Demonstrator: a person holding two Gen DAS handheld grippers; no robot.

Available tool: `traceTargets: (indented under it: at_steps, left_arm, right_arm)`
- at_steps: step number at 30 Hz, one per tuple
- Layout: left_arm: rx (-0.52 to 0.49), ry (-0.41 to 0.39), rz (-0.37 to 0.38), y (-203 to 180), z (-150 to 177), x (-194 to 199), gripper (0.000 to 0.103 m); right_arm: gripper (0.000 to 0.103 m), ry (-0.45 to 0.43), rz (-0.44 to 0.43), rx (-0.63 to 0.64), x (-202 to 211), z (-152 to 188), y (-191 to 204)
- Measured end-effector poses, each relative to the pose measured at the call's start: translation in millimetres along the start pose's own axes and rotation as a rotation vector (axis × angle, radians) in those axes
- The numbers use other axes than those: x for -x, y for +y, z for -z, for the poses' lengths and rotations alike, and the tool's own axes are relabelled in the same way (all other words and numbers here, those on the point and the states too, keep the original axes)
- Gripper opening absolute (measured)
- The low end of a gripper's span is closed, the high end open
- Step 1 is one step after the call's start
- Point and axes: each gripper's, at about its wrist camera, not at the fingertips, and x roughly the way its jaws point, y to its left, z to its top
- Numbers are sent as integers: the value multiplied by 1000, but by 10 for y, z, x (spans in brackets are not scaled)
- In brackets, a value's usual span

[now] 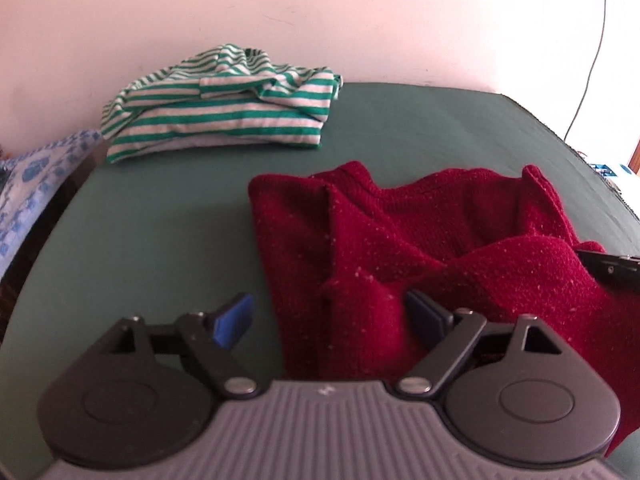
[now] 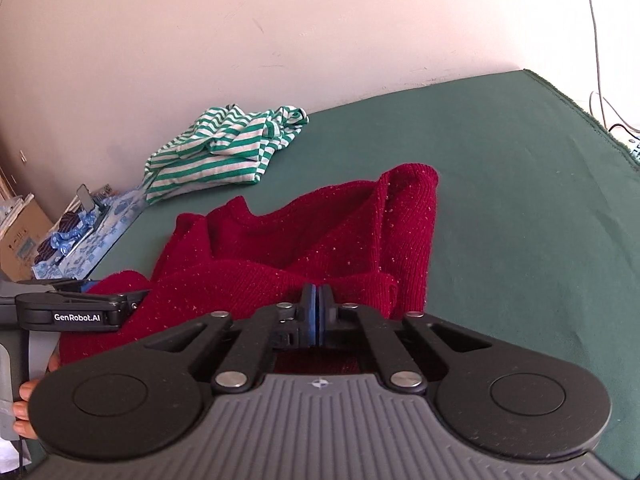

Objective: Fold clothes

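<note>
Right gripper: blue pads pressed flat together, no gap visible; red sweater bunches right at the tips and under the jaws, but I can't tell whether any knit is actually pinched between the pads. Left gripper: jaws spread wide, nothing clamped; its right pad sits against a sweater fold near the garment's edge, its left pad hangs over bare green cloth. From the right wrist view the left gripper shows side-on at the left edge, tip touching the sweater's near-left part, with fingers of the person's left hand wrapped on its handle. Sweater is crumpled, not flat: several thick folds, one sleeve-like roll humped across the front, another fold standing up at the far right side. It lies on the near half of the green-covered surface, between both grippers. Striped shirt, green and white, sits loosely folded at the far left by the wall, well apart from the sweater. Blue floral fabric lies off the surface's left edge; a cardboard box beyond it. Cable runs down the wall at far right.
</note>
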Motion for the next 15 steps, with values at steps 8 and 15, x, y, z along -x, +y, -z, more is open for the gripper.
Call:
traceTargets:
  at_steps: [8, 15]
  left_arm:
    - [-60, -30, -3, -48, 176, 502, 62]
    - [-53, -69, 28, 96, 7, 580, 73]
  right_arm:
    - [12, 64, -21, 10, 569, 185, 14]
    - [36, 83, -36, -87, 552, -52, -184]
